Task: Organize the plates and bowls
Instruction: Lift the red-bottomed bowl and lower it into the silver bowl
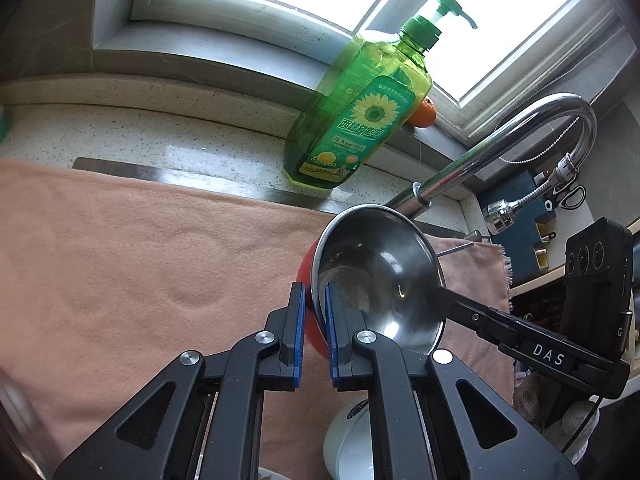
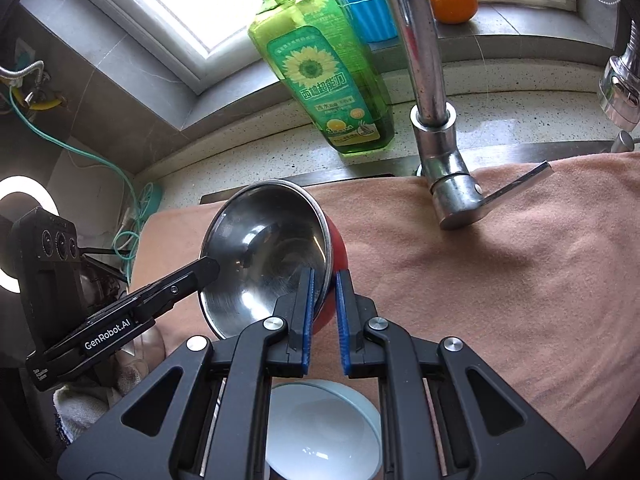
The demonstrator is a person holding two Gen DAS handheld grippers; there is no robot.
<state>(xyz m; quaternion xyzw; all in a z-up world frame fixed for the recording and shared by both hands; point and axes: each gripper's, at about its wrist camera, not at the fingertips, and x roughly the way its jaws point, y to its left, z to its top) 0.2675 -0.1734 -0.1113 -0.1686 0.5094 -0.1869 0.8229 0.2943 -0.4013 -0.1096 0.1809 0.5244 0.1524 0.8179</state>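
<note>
Both grippers are closed on one bowl's rim. Left gripper (image 1: 314,300) pinches the steel-lined red bowl (image 1: 380,272) on its left edge; right gripper (image 2: 324,286) clamps the opposite edge. I read the bowl as tilted, above the peach towel (image 1: 140,260). White bowl (image 2: 320,428) sits below, probably on the towel. Behind: green soap bottle (image 1: 360,112), then faucet (image 1: 520,136).

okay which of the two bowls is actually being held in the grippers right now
The steel bowl with the red outside, gripped at opposite rim edges by both grippers. The white bowl sits lower, untouched, below them.
</note>
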